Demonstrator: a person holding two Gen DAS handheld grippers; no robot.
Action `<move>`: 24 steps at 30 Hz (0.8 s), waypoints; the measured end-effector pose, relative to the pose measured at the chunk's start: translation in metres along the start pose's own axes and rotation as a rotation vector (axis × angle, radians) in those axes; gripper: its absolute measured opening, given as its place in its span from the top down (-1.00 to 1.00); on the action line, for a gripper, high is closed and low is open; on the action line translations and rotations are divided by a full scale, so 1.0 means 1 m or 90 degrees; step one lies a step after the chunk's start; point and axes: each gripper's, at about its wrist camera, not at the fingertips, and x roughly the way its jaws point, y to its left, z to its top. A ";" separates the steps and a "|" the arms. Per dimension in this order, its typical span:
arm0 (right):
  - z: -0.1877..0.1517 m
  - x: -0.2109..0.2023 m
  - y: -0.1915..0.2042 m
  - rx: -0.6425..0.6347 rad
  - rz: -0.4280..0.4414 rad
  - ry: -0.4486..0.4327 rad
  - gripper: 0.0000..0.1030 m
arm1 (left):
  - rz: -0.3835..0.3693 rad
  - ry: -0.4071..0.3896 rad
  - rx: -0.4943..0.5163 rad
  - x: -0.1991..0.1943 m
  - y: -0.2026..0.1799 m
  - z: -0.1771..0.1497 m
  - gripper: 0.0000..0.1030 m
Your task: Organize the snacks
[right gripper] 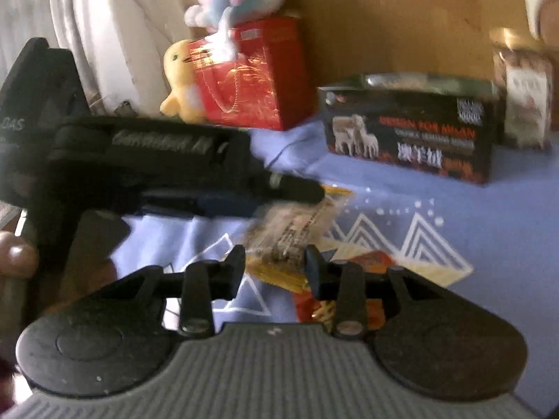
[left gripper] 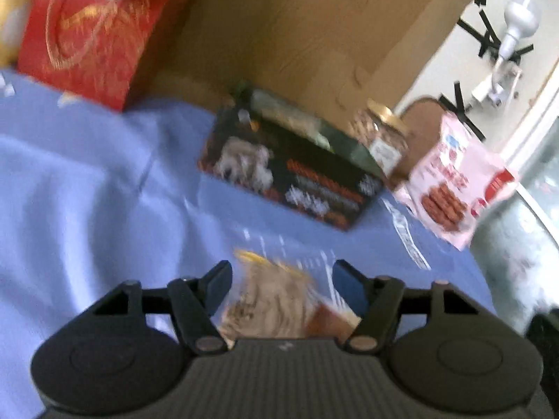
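A clear snack packet with brown contents and a yellow edge [left gripper: 276, 300] lies on the blue cloth between the fingers of my left gripper [left gripper: 281, 277], which is open around it. In the right wrist view the same packet [right gripper: 297, 230] sits just ahead of my right gripper [right gripper: 275, 262], whose fingers stand apart with the packet's end between them; contact is unclear. The left gripper [right gripper: 174, 174] reaches in from the left over the packet. A black box with sheep pictures [left gripper: 290, 178] [right gripper: 408, 132], a nut jar [left gripper: 384, 139] [right gripper: 524, 94] and a pink biscuit bag [left gripper: 454, 181] stand beyond.
A red gift box [left gripper: 91, 31] [right gripper: 251, 76] with plush toys [right gripper: 181, 83] stands at the back left. A large cardboard box [left gripper: 314, 28] forms the back wall. The blue cloth [left gripper: 87, 192] covers the table; its edge drops off at the right.
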 end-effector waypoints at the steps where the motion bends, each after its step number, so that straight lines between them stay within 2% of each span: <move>1: -0.002 -0.004 0.005 -0.022 0.025 -0.001 0.08 | -0.003 -0.014 -0.003 -0.006 0.002 0.002 -0.42; 4: 0.000 -0.023 0.008 -0.079 0.035 -0.038 0.08 | -0.017 -0.025 -0.035 -0.027 0.018 0.003 -0.47; 8: 0.021 -0.038 -0.030 -0.009 0.006 -0.079 0.08 | -0.054 0.002 -0.103 -0.047 0.044 -0.009 -0.47; 11: 0.029 -0.034 -0.056 0.065 0.002 -0.067 0.07 | -0.062 0.018 -0.126 -0.045 0.052 -0.017 -0.47; 13: 0.026 -0.032 -0.057 0.071 0.014 -0.061 0.07 | -0.055 0.027 -0.127 -0.037 0.052 -0.018 -0.48; 18: 0.012 -0.008 -0.037 -0.028 -0.014 0.002 0.07 | -0.071 0.068 -0.120 -0.011 0.046 -0.020 -0.43; 19: 0.009 -0.003 -0.034 -0.046 -0.019 0.011 0.10 | -0.073 0.064 -0.114 -0.008 0.044 -0.023 -0.41; 20: 0.007 0.001 -0.031 -0.058 -0.019 0.019 0.22 | -0.071 0.061 -0.104 -0.005 0.041 -0.023 -0.40; 21: 0.005 0.003 -0.030 -0.068 -0.026 0.018 0.33 | -0.066 0.062 -0.095 -0.003 0.037 -0.023 -0.23; 22: 0.004 0.006 -0.029 -0.078 -0.032 0.019 0.51 | -0.063 0.068 -0.090 -0.001 0.035 -0.022 -0.14; 24: 0.007 0.003 -0.030 -0.079 -0.042 0.004 0.59 | -0.068 0.072 -0.090 0.001 0.032 -0.017 -0.09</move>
